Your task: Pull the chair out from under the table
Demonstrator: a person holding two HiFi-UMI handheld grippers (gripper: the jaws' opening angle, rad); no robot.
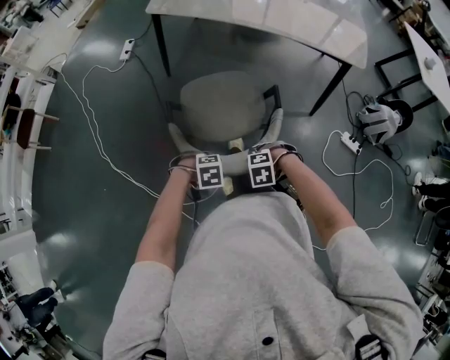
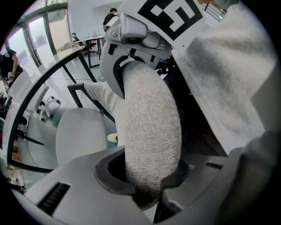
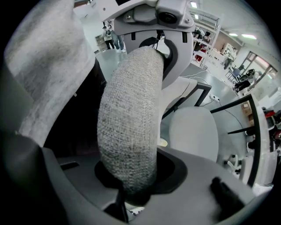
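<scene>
Here, grey woven-fabric chair (image 1: pixel 221 105), seemingly dark-legged; left claw (image 2: pixel 147 184) and right claw (image 3: pixel 131 180) clamped on its backrest (image 2: pixel 151 123).

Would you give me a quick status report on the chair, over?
Left gripper and right gripper both shut on chair backrest. Seat showing clear of table edge. White floor cable trailing close at left.

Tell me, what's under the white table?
Only its black legs and grey floor show below the table; the chair sits in front of it. The tabletop hides the rest.
</scene>
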